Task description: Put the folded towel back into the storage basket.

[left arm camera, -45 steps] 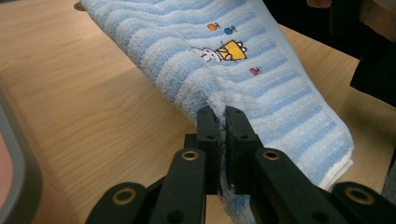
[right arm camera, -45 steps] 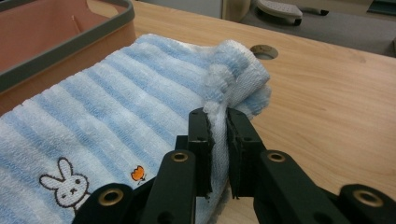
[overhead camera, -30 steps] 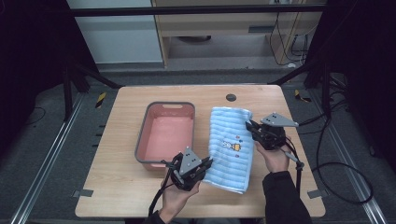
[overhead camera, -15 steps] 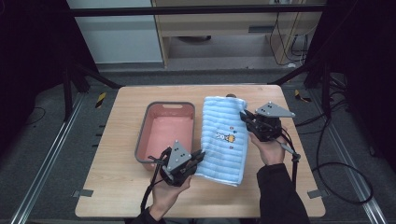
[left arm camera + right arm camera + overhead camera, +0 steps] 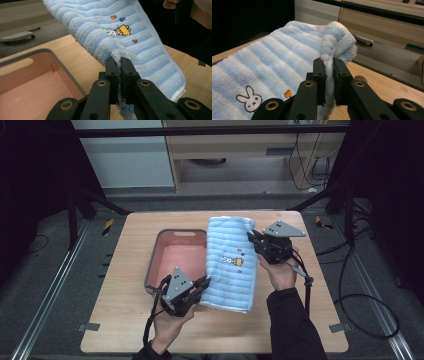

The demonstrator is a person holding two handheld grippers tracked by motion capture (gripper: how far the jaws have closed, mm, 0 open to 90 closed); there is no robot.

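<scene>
Two grippers pinch the blue-striped terry towel (image 5: 231, 264) beside the pink plastic basin (image 5: 177, 260): left gripper (image 5: 119, 65) clamped on its near edge, right gripper (image 5: 329, 65) clamped on its far corner.

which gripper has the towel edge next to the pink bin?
The left gripper, shut on the blue striped towel beside the pink bin. The right gripper pinches the far edge.
</scene>
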